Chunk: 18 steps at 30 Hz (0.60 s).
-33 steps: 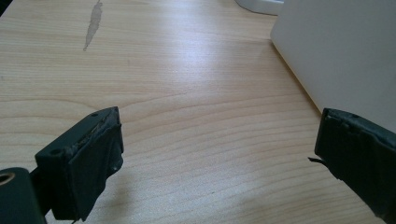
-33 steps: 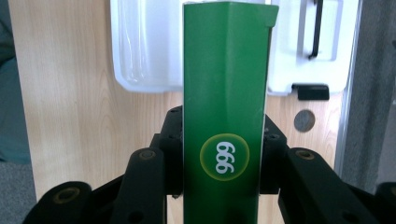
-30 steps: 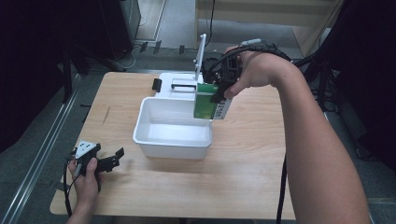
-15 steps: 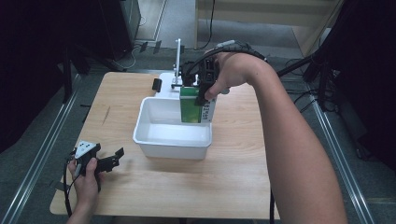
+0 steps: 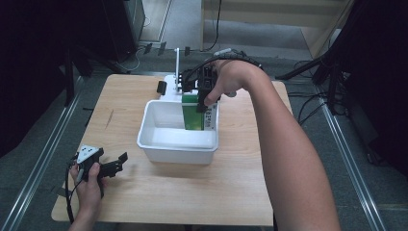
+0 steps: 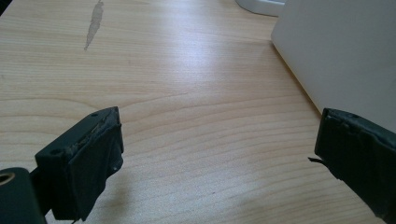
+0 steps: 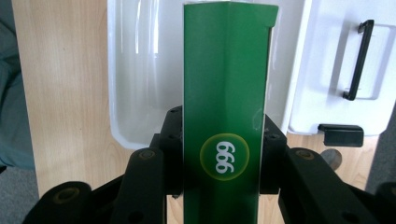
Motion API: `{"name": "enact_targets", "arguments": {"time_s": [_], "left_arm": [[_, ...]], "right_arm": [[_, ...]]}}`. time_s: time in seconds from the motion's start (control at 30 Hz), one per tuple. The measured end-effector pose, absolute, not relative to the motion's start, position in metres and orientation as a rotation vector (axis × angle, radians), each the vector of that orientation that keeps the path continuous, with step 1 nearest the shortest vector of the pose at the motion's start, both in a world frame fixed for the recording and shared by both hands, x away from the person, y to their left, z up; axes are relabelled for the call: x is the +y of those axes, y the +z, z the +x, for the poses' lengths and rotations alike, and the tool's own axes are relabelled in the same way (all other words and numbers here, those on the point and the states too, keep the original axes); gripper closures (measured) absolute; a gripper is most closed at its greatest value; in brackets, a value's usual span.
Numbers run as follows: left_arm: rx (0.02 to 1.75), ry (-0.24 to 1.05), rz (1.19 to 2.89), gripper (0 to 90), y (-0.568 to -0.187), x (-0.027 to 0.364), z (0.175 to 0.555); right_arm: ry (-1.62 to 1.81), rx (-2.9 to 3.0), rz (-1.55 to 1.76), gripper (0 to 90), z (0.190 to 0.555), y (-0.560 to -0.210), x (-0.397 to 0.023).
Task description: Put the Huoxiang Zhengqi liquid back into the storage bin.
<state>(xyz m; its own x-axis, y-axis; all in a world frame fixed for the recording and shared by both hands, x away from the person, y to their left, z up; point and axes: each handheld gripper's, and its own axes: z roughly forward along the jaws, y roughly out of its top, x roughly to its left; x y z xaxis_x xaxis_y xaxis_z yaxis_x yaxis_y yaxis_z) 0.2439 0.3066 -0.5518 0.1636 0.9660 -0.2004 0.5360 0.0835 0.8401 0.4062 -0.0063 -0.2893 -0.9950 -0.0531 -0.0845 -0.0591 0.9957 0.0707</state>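
- At lower left of the high view, the left gripper (image 5: 111,167) was rested on the bench (image 5: 192,192), fingers wide, nothing held.
- At centre, the green carton (image 5: 192,113) was clamped upright by the right gripper (image 5: 204,98) inside the white tub (image 5: 175,144); toppling was judged likely if released before its base was seated.

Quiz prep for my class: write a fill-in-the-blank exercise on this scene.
1. The right tongs are shut on a ____ box.
2. The box hangs over the white ____, its rim facing the person.
3. The left tongs, resting on the table, are ____.

Missing words: green; tub; open
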Motion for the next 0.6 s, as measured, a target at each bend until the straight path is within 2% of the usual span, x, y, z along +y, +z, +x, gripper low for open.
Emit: {"name": "enact_targets", "arguments": {"time_s": [0.6], "left_arm": [[1.488, 0.622, 1.571, 2.1, -0.552, 0.307, 0.244]], "right_arm": [[0.121, 3.087, -0.127, 64.0, 0.412, -0.320, -0.009]]}}
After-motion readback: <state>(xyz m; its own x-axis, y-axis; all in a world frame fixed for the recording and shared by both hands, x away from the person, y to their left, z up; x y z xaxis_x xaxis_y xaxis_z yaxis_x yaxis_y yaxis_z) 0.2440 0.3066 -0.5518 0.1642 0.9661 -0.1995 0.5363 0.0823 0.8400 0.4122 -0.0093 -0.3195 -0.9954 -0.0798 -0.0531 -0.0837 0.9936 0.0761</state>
